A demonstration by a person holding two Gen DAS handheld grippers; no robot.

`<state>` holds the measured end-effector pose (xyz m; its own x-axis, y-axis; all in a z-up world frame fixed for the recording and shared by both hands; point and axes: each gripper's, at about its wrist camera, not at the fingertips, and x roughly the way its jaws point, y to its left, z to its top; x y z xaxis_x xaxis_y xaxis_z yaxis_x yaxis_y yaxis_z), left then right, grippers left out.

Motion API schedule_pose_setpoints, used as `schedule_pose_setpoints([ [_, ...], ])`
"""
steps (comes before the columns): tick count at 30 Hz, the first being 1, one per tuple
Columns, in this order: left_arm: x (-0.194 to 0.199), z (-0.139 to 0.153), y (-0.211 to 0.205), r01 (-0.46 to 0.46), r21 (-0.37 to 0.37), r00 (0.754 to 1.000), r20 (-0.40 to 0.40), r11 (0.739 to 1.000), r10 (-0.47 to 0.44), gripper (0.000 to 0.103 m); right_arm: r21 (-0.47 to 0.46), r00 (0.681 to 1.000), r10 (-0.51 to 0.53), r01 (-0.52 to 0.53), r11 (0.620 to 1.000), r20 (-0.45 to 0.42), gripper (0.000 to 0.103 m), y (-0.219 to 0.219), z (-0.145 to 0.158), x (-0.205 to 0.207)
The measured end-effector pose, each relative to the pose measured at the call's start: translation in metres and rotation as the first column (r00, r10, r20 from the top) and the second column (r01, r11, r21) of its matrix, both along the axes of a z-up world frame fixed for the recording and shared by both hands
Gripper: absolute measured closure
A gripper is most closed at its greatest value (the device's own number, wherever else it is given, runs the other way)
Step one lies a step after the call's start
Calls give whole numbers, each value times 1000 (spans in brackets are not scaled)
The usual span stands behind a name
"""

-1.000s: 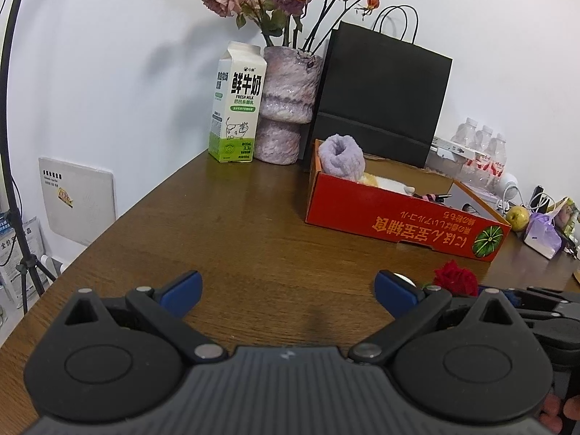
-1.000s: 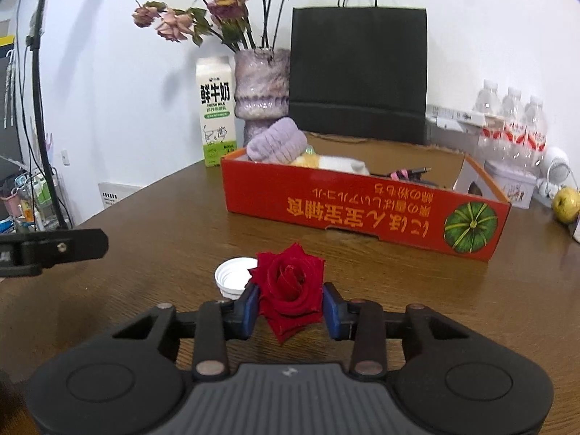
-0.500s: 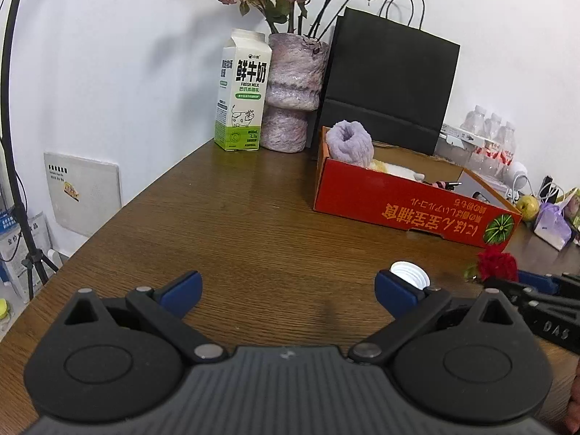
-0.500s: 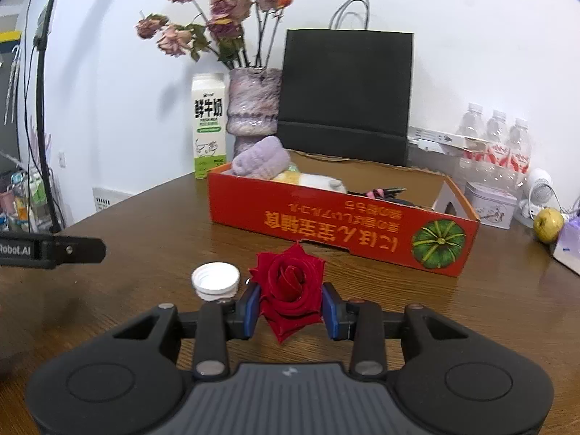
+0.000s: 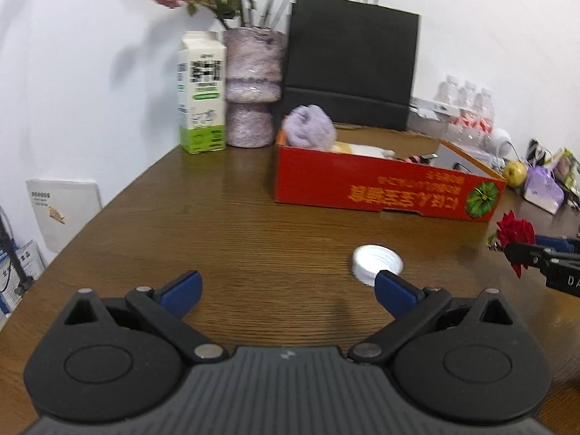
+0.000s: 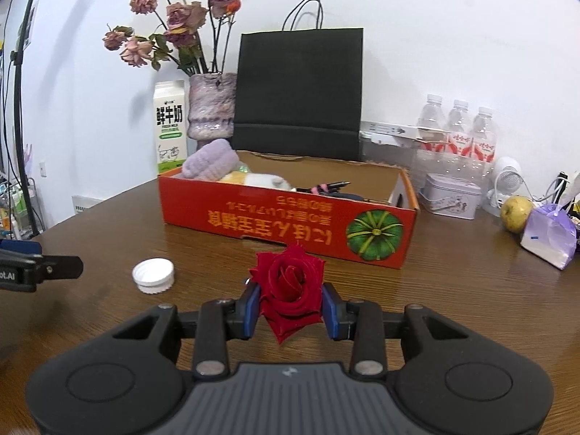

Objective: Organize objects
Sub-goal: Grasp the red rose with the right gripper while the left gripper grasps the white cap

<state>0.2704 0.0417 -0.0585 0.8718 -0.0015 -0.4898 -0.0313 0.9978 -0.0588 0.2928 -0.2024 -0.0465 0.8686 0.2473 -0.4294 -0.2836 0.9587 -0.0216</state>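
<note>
Right gripper (image 6: 291,306) clamped on rose (image 6: 290,286), left gripper (image 5: 286,288) wide over bare table (image 5: 224,239), cap (image 5: 377,264) near, red box (image 6: 286,223) beyond.

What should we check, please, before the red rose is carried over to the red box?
1. Grip: the right claw is shut on the red rose, with a pad on each side of the bloom: ok.
2. Free room in the red box: bare cardboard shows at its right end: ok.
3. Path: the table between rose and box is bare: ok.
4. White cap: it lies left of the rose, off the path: ok.
5. Left claw: open, holding nothing, off to the side: ok.
6. Rose stem: hidden below the bloom: cannot tell.
</note>
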Motion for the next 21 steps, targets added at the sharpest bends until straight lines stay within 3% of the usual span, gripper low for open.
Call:
schedule_pose_setpoints([
  [9,31,-8,-48,75,35,995,-63,997,-73,0,0,1000,-10,10,1000,6,69,-24,1,2],
  [15,55,-15,-62,60,22,989,-139,998,-56,0,15,1000,-14,14,1000,0,69,-37,1,5],
  [21,75,-19,-70,11,54,982,-189,998,0,0,26,1000,-13,13,1000,-5,69,-41,2,6],
])
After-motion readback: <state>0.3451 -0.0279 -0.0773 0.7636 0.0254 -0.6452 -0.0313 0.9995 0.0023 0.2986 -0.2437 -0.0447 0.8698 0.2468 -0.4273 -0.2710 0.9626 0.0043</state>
